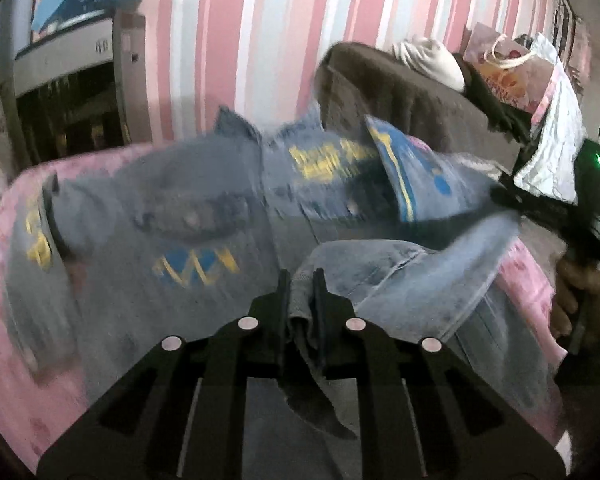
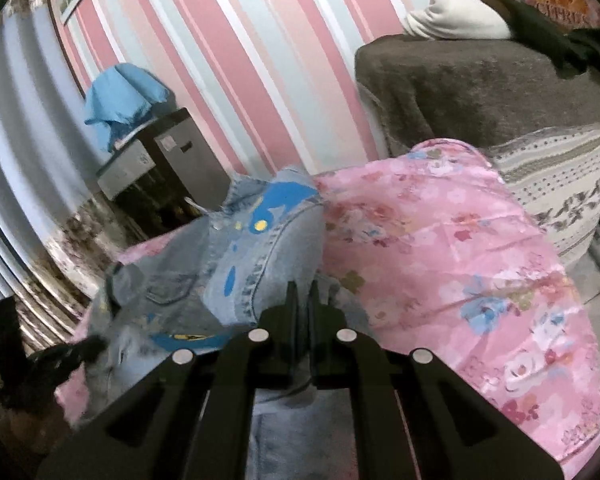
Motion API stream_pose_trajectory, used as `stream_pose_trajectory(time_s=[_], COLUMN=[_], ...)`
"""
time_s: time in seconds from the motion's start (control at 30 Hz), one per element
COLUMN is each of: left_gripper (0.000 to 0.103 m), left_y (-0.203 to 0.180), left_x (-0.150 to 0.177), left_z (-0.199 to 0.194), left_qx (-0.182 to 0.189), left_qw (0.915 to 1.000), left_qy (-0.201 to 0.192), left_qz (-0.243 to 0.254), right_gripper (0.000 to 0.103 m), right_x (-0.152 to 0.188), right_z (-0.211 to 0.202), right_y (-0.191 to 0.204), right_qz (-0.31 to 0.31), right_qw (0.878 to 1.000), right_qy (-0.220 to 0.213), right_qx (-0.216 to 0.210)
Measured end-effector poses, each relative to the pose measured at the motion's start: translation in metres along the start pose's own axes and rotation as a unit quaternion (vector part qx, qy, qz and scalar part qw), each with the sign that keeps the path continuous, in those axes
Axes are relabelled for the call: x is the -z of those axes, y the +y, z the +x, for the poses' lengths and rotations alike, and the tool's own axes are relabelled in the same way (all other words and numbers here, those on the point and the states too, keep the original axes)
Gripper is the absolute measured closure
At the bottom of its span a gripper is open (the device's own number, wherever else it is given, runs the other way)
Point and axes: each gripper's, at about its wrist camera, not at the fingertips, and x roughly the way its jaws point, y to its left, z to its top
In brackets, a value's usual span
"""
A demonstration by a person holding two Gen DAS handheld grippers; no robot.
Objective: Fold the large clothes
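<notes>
Denim jacket [image 1: 204,216], faded blue with yellow and blue paint, is lying on pink floral bedding [image 2: 460,248], its heavy, limp hem being clamped by the left gripper [image 1: 300,280] and right gripper [image 2: 302,292] at six o'clock, collar sprawling toward twelve.

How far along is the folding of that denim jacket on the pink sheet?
Early on. The denim jacket mostly lies spread on the pink floral sheet, one part lapped over its front. In hand: the left gripper and right gripper each pinch denim at the near edge. Left: folding it into a neat bundle.
</notes>
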Motion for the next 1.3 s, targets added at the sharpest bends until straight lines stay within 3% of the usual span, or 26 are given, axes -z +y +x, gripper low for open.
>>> stream_pose_trajectory(time_s=[0.23,0.3,0.33,0.37,0.43,0.53,0.63,0.77,0.9,0.93,1.0,1.03,1.17,1.3], left_gripper=[0.093,0.093,0.093,0.093,0.093,0.093,0.092,0.092,0.092,0.092,0.091,0.091,0.091,0.092], left_y=[0.035,0.037,0.039,0.043,0.054,0.069,0.085,0.089,0.09,0.092,0.091,0.092,0.095,0.109], left_x=[-0.097,-0.118,-0.122,-0.12,-0.1,-0.049,-0.021,-0.021,-0.021,-0.021,-0.023,-0.023,-0.026,-0.046], left_z=[-0.017,-0.016,-0.009,0.005,0.033,0.065,0.072,0.066,0.069,0.07,0.072,0.073,0.074,0.061], left_qx=[-0.02,-0.025,-0.023,-0.017,-0.009,0.004,0.021,0.031,0.032,0.034,0.035,0.035,0.033,0.025], left_qw=[0.9965,0.9952,0.9959,0.9975,0.9989,0.9973,0.9971,0.9975,0.9974,0.9972,0.9972,0.9972,0.9975,0.9986], left_qy=[-0.079,-0.087,-0.076,-0.048,0.004,0.063,0.072,0.062,0.064,0.064,0.064,0.063,0.061,0.03], left_qz=[0.019,0.036,0.043,0.048,0.045,0.037,-0.002,-0.013,-0.012,-0.016,-0.018,-0.018,-0.019,-0.035], right_gripper=[0.099,0.097,0.09,0.074,0.042,0.041,0.035,0.034,0.035,0.037,0.064,0.1,0.103,0.103], right_x=[-0.034,-0.036,-0.032,-0.028,-0.008,-0.001,-0.026,-0.06,-0.053,-0.046,-0.035,-0.03,-0.03,-0.065], right_z=[0.012,0.016,0.021,0.026,0.05,0.051,0.047,0.095,0.16,0.174,0.199,0.207,0.202,0.152], right_y=[0.038,0.048,0.051,0.051,0.045,0.033,0.027,0.053,0.082,0.084,0.079,0.075,0.065,0.059], right_qz=[-0.008,-0.01,-0.015,-0.019,-0.031,-0.044,-0.043,-0.084,-0.13,-0.135,-0.127,-0.124,-0.111,-0.093], right_qw=[0.999,0.999,0.999,0.999,0.998,0.993,0.993,0.991,0.982,0.979,0.975,0.972,0.977,0.988], right_qy=[-0.022,-0.033,-0.034,-0.026,0.039,0.057,0.032,0.061,0.116,0.131,0.161,0.175,0.155,0.054], right_qx=[-0.033,-0.025,-0.003,0.013,0.049,0.09,0.107,0.08,0.065,0.076,0.089,0.095,0.098,0.108])
